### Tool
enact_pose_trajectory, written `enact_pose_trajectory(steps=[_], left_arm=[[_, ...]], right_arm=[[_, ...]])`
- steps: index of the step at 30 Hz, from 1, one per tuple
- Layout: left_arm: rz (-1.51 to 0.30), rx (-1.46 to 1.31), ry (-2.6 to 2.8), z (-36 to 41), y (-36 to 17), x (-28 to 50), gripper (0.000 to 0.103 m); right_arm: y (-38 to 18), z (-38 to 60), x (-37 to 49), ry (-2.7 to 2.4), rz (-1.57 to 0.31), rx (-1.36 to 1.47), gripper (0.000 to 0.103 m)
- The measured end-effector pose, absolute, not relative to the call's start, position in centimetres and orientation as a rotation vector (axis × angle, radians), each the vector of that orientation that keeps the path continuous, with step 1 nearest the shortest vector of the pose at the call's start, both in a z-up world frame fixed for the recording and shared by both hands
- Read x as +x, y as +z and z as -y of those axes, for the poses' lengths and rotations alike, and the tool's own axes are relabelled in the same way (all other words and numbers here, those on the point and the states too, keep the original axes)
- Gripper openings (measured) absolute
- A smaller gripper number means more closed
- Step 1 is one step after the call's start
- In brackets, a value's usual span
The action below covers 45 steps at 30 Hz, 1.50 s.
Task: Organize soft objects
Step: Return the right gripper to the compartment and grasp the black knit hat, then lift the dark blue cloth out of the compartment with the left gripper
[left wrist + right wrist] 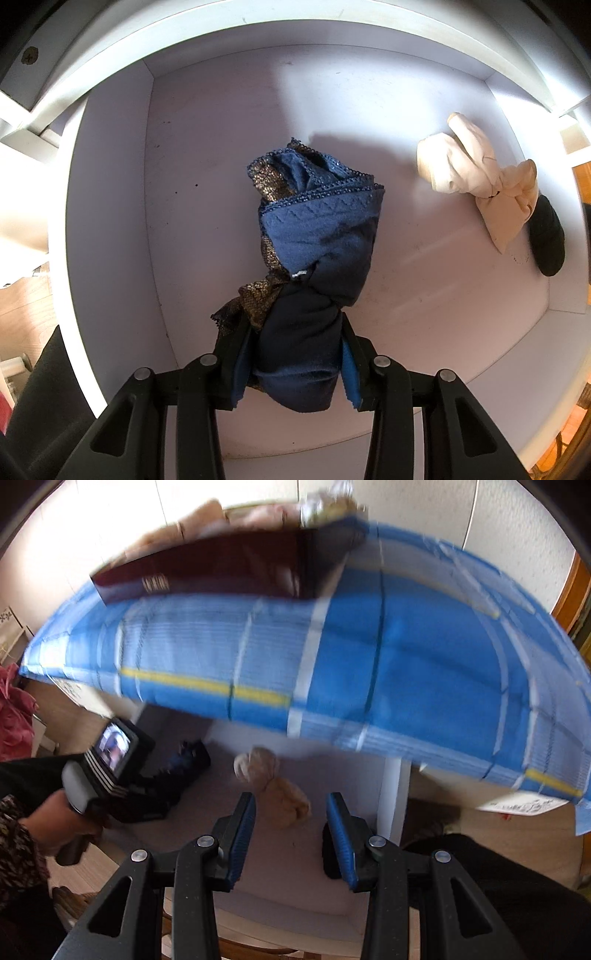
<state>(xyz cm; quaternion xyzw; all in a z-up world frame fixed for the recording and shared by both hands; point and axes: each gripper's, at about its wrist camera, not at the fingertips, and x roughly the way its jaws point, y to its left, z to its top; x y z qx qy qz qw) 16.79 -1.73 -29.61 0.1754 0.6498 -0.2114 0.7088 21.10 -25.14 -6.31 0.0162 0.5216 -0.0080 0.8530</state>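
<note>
My left gripper (295, 343) is shut on a knotted navy-blue garment (317, 229) with lace trim and a gold-patterned part. It holds it inside a white drawer (110, 221), over the drawer floor. A cream knotted bundle (476, 173) lies at the drawer's right side, next to a black soft item (548, 240). In the right wrist view my right gripper (291, 830) is open and empty, above the same drawer. The cream bundle (273, 786) lies just beyond its fingertips. The left gripper (173, 775) with the blue garment shows at left.
A blue checked cloth (369, 657) covers a surface over the drawer. A dark red booklet (221, 568) and crumpled pale items (325, 502) lie on it. A pink cloth (14, 709) is at far left. Wooden floor (26, 306) shows beside the drawer.
</note>
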Motion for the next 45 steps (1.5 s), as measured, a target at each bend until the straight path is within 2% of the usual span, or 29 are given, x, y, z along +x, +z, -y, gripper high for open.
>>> enact_pose_trajectory(steps=[9, 20, 27, 35, 45], left_arm=[[-1.445, 0.378, -0.473, 1.5, -29.6, 16.8, 0.042], [-1.449, 0.358, -0.475, 1.2, -29.5, 16.9, 0.043], [-1.452, 0.348, -0.475, 0.8, -29.5, 16.9, 0.043], [-1.452, 0.346, -0.474, 0.8, -29.6, 16.9, 0.044], [-1.454, 0.336, -0.472, 0.7, -29.5, 16.9, 0.044]], right_arm=[[-14.1, 26.3, 21.9, -0.009, -1.272, 0.153, 0.040], [-19.9, 31.1, 22.5, -0.235, -1.442, 0.219, 0.040], [-22.2, 30.5, 23.4, -0.261, -1.513, 0.093, 0.040], [-23.7, 31.7, 23.3, -0.295, -1.564, 0.115, 0.040], [-24.9, 31.8, 24.1, -0.287, -1.600, 0.055, 0.048]])
